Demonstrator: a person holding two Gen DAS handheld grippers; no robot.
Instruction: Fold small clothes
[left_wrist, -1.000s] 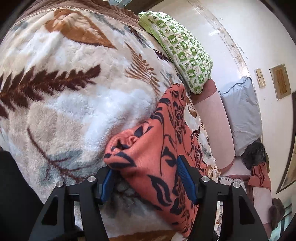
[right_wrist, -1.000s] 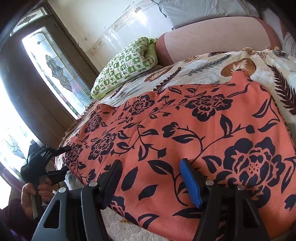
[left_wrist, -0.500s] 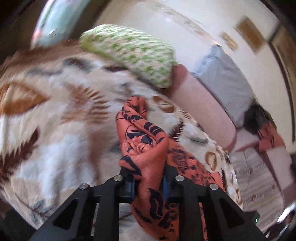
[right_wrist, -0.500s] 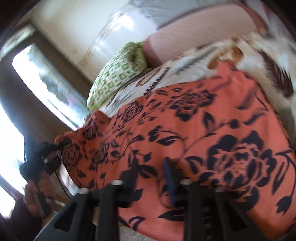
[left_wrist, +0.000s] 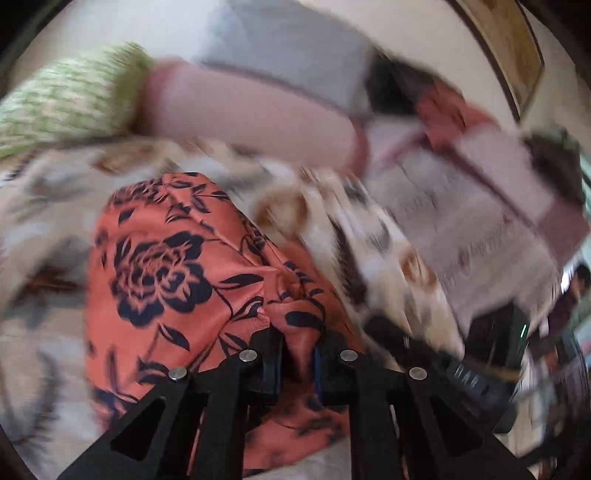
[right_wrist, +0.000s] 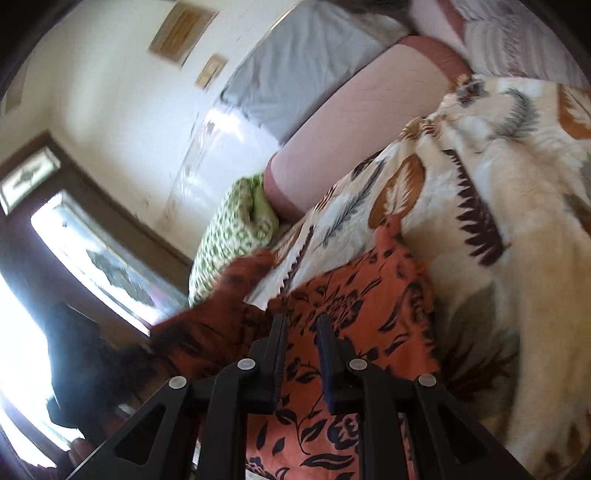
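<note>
The garment is an orange cloth (left_wrist: 159, 266) with dark blue flowers, lying on a leaf-print fleece blanket (left_wrist: 40, 206). My left gripper (left_wrist: 297, 343) is shut on a bunched corner of the cloth and holds it up, with the rest of the cloth draped below and to the left. In the right wrist view my right gripper (right_wrist: 301, 332) is shut on an edge of the same cloth (right_wrist: 369, 306), which lies partly doubled over on the blanket (right_wrist: 517, 206). Both views are blurred by motion.
A green patterned pillow (left_wrist: 66, 96) and a pink bolster (left_wrist: 243, 114) lie at the head of the bed, also in the right wrist view (right_wrist: 236, 229). A grey pillow (right_wrist: 295, 70) leans on the wall. A window (right_wrist: 74, 251) is to the left.
Both grippers closed on the cloth and lifted it. The left gripper swung its corner across over the garment, and the flat cloth now lies partly folded.
</note>
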